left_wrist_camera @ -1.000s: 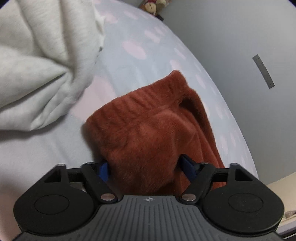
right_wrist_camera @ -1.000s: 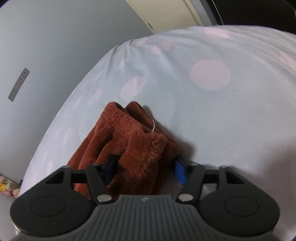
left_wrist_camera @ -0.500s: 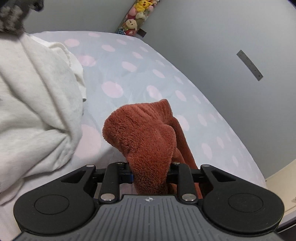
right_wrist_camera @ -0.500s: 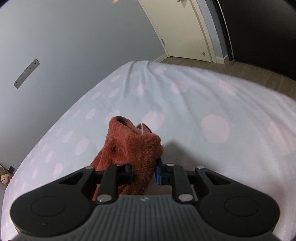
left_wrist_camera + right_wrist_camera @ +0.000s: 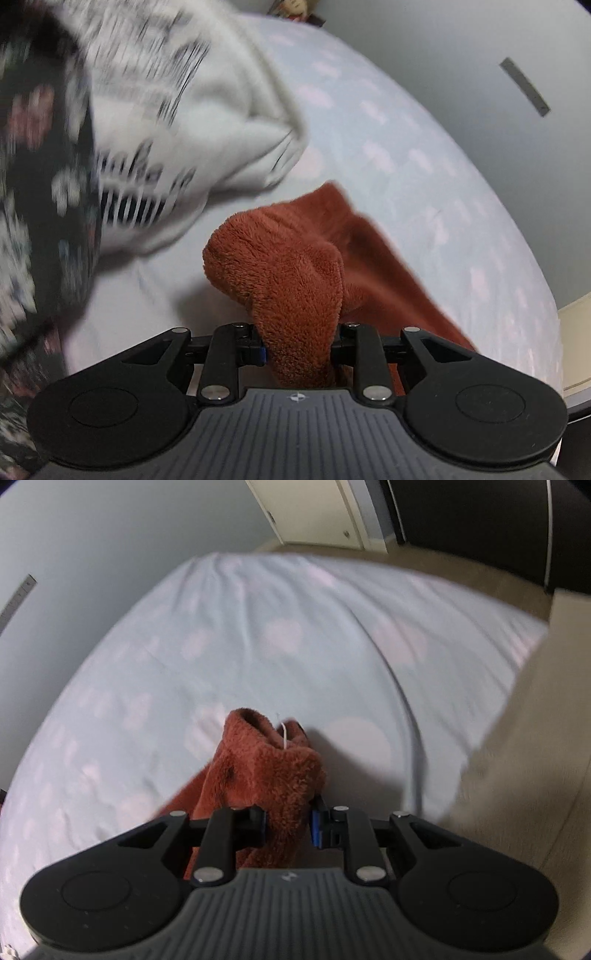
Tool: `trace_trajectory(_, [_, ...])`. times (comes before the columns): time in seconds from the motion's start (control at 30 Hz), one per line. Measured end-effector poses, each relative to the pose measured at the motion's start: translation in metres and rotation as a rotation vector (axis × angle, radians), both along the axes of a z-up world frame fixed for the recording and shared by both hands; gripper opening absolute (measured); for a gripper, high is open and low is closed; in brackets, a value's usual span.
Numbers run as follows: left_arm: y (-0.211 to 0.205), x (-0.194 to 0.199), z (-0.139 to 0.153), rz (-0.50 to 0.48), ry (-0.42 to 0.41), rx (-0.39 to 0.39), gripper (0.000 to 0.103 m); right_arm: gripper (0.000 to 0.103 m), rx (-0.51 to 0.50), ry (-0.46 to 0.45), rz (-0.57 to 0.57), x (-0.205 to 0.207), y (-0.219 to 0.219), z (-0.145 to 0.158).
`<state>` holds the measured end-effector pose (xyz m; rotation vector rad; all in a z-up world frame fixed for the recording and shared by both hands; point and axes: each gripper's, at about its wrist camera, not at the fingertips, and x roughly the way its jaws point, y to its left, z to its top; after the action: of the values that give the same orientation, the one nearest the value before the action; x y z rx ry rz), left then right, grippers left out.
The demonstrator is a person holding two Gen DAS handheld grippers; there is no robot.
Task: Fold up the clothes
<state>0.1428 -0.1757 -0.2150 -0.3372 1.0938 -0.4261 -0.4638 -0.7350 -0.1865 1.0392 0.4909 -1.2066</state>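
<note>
the rust-brown fleece garment (image 5: 295,280) is bunched up above the pale blue bedsheet with pink dots (image 5: 424,158), pinched at two places. the left gripper (image 5: 299,349) is clenched on one thick fold of it; by the log its jaws are easing open slightly, though the pads press the fleece. the right gripper (image 5: 287,825) is clamped on another fold (image 5: 273,771), where a small white loop shows. a white printed garment (image 5: 192,122) and a dark floral fabric (image 5: 33,184) lie blurred to the left. a cream door (image 5: 314,509) stands beyond the bed.
</note>
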Motion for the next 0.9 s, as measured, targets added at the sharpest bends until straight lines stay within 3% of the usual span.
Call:
trace_trajectory(0.13, [0.007, 0.006, -0.007, -0.014, 0.094, 0.040, 0.038, 0.037, 0.021, 0.032, 0.009, -0.003, 0.000, -0.002])
trace_trajectory(0.2, [0.011, 0.005, 0.005, -0.030, 0.075, 0.086, 0.049, 0.047, -0.009, 0.078, 0.046, -0.005, 0.002, 0.011])
trace_trajectory(0.27, [0.013, 0.003, 0.018, -0.063, 0.050, 0.141, 0.050, 0.058, -0.066, 0.151, 0.106, -0.005, 0.007, 0.028])
trace_trajectory(0.43, [0.001, -0.008, 0.057, -0.240, -0.058, 0.188, 0.050, 0.059, -0.206, 0.325, 0.223, -0.004, 0.016, 0.066])
trace_trajectory(0.67, [-0.079, -0.031, 0.087, -0.616, -0.286, 0.212, 0.053, 0.057, -0.313, 0.295, 0.518, 0.044, 0.024, 0.087])
trace_trajectory(0.9, [-0.179, -0.069, 0.068, -0.970, -0.434, 0.265, 0.055, 0.051, -0.352, 0.318, 0.872, 0.138, 0.032, 0.062])
